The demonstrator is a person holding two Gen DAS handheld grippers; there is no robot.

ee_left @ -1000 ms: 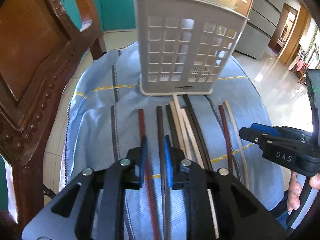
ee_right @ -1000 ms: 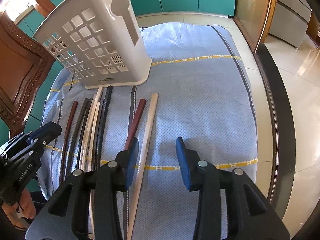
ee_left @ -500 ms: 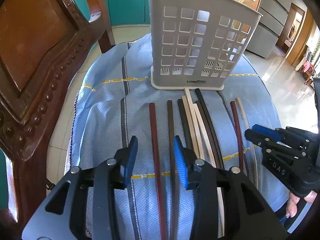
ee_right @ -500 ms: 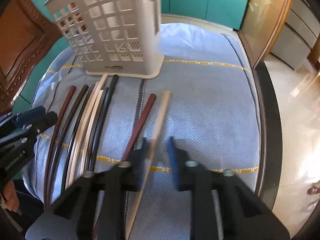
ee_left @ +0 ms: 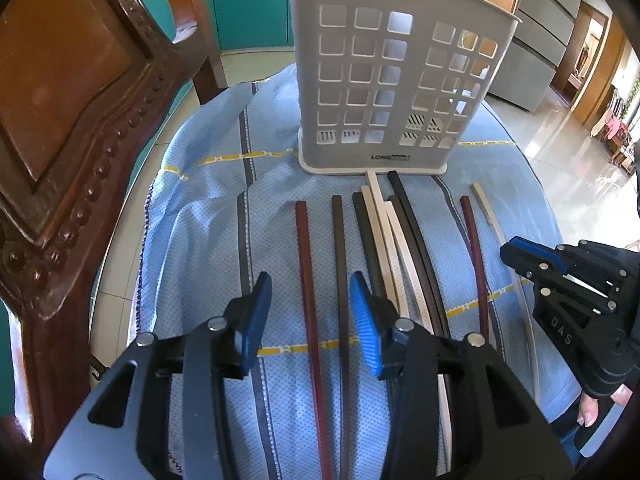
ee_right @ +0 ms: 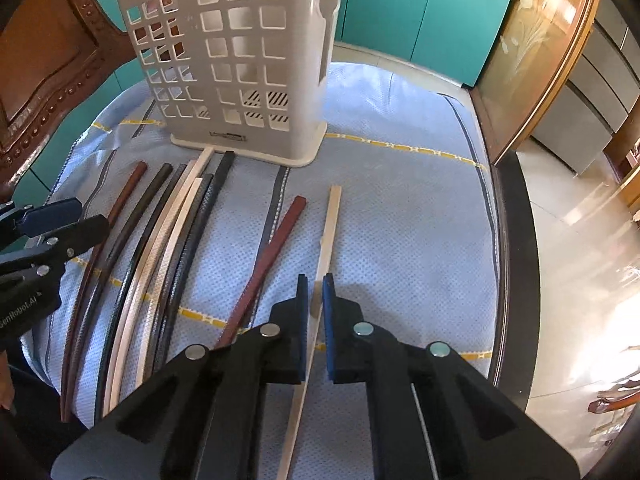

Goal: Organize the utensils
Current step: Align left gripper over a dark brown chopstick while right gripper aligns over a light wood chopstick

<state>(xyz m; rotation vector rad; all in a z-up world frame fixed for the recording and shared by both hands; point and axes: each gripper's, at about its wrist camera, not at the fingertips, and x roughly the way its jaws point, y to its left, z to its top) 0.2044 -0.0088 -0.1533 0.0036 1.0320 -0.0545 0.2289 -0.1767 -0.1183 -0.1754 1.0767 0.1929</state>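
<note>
Several chopsticks lie side by side on a blue cloth (ee_left: 208,240) in front of a white perforated utensil holder (ee_left: 392,80), which also shows in the right wrist view (ee_right: 240,60). My right gripper (ee_right: 316,300) is shut on the rightmost cream chopstick (ee_right: 330,232), which still rests low over the cloth. A dark red chopstick (ee_right: 276,248) lies just left of it. My left gripper (ee_left: 310,312) is open above a dark red chopstick (ee_left: 306,264) and a dark brown one (ee_left: 339,256). The right gripper shows at the right edge of the left wrist view (ee_left: 568,276).
A carved wooden chair back (ee_left: 80,120) stands close on the left. The table's dark edge (ee_right: 516,264) runs along the right, with tiled floor beyond. Teal cabinets (ee_right: 420,20) stand behind the holder.
My right gripper has moved left over the cream chopstick and closed on it. My left gripper has opened wider and pulled back a little from the chopsticks.
</note>
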